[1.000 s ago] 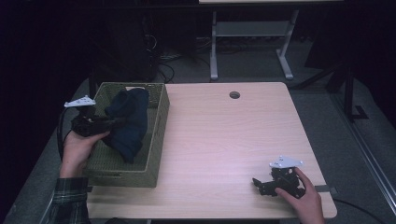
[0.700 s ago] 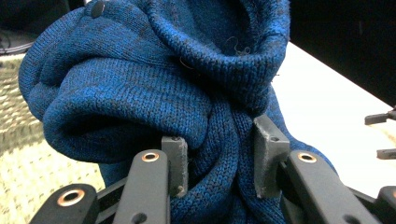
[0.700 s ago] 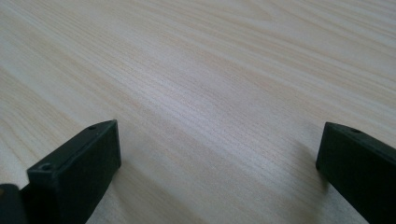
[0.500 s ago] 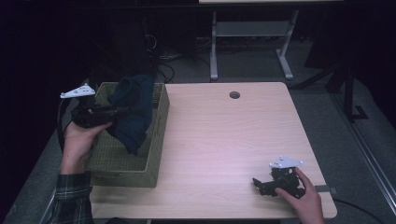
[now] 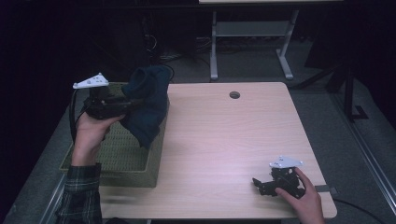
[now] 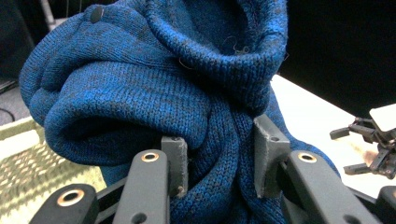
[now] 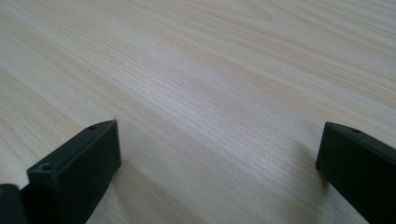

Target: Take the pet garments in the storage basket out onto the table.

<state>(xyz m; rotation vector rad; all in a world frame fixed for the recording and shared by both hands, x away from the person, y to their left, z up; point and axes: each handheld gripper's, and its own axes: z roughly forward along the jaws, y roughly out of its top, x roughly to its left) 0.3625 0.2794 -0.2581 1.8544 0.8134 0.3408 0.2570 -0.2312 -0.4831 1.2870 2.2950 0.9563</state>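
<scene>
Blue sweater [image 5: 145, 106] lifted higher, its hem hiding basket [image 5: 116, 154] rim

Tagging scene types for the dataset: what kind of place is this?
Probably a lab or office workspace, dimly lit. The light wood desk has a round cable hole, a white metal table frame stands behind it on grey carpet, and loose cables lie on the floor.

Pale wood bench in a dark room

The bench [image 5: 224, 140] has light wood grain and a round cable hole [image 5: 234, 94] near its far edge. Beyond it stands a grey metal frame [image 5: 252, 32] on the dark floor [image 5: 322, 88], with tangled cables [image 5: 159, 46] just left of the frame.
</scene>
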